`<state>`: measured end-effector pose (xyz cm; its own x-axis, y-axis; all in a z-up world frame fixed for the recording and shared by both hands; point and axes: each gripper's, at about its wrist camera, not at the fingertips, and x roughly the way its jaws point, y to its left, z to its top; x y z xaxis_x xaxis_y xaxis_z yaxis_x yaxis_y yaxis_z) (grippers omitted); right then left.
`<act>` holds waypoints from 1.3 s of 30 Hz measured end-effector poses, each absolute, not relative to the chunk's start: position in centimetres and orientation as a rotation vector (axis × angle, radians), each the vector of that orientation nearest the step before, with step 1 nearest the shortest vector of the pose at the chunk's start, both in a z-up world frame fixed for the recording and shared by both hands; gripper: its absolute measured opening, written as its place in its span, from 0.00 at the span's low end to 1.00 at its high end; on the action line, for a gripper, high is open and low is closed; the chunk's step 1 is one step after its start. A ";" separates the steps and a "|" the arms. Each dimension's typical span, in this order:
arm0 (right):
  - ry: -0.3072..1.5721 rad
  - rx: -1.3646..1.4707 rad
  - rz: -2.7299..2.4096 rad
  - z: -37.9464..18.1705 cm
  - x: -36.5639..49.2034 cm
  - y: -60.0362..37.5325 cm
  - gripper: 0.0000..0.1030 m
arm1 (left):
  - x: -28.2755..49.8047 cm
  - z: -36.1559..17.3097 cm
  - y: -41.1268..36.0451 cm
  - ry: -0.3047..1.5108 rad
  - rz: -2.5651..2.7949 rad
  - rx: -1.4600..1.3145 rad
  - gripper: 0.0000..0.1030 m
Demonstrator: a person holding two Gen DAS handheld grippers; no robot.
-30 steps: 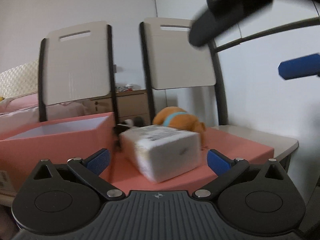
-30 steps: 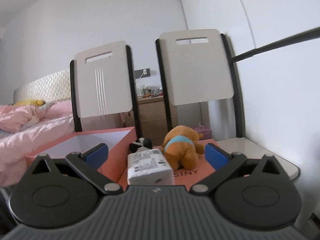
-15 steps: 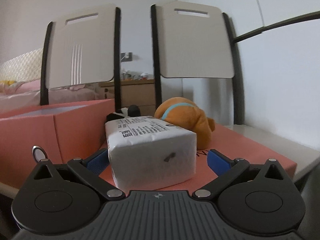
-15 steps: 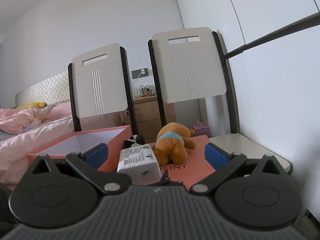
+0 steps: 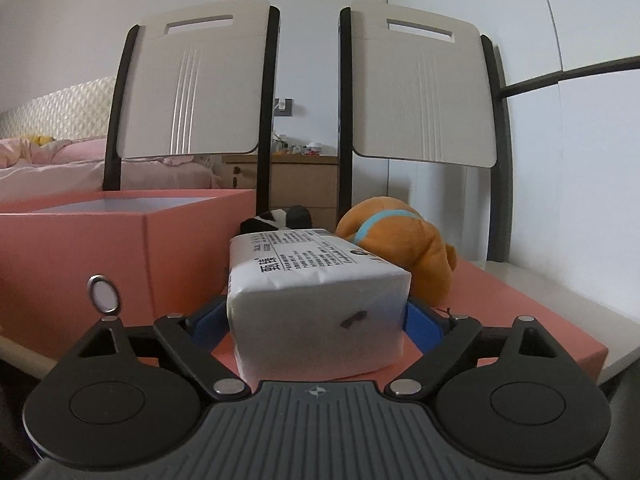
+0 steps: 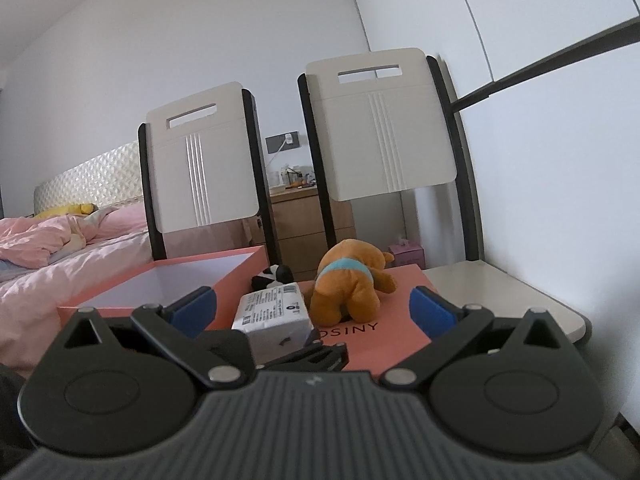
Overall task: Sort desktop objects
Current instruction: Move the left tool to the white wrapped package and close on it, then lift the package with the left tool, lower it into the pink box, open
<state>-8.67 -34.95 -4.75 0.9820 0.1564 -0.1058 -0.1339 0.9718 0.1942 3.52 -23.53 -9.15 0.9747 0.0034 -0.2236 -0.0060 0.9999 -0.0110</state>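
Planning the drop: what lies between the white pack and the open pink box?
Nothing: in the right wrist view, white pack sits beside open pink box, bare lid between.

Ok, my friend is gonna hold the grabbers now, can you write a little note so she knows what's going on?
Left gripper: closed against both sides of the white packet, which sits on the flat pink lid.
Right gripper: open, empty, held back from the things.
Orange plush dog and a small black-and-white toy are also on the lid. The open pink box stands to the left.
Done: nothing visibly sorted yet.
Left: probably lift the packet into the box, then the toys.
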 end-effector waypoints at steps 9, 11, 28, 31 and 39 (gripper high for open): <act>0.118 0.190 0.142 -4.7 -8.9 -34.8 1.00 | 0.4 -8.9 -21.5 0.230 -0.023 0.037 0.92; 0.117 0.189 0.144 -4.7 -9.0 -34.8 1.00 | 0.6 -9.0 -21.4 0.237 -0.016 0.048 0.92; 0.113 0.201 0.151 -4.7 -9.0 -35.1 1.00 | 2.4 -8.5 -21.4 0.207 -0.077 0.073 0.86; 0.100 0.213 0.148 -4.7 -9.1 -35.2 1.00 | 2.0 -7.4 -21.5 0.172 -0.099 0.080 0.86; 0.072 0.235 0.125 -4.5 -9.5 -35.1 1.00 | 2.6 -4.5 -20.5 0.118 -0.167 0.107 0.86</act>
<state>-9.48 -35.11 -4.46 0.9897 0.1320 -0.0561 -0.1153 0.9649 0.2362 2.58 -20.47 -4.49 0.9791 -0.1595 -0.1261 0.1721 0.9804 0.0961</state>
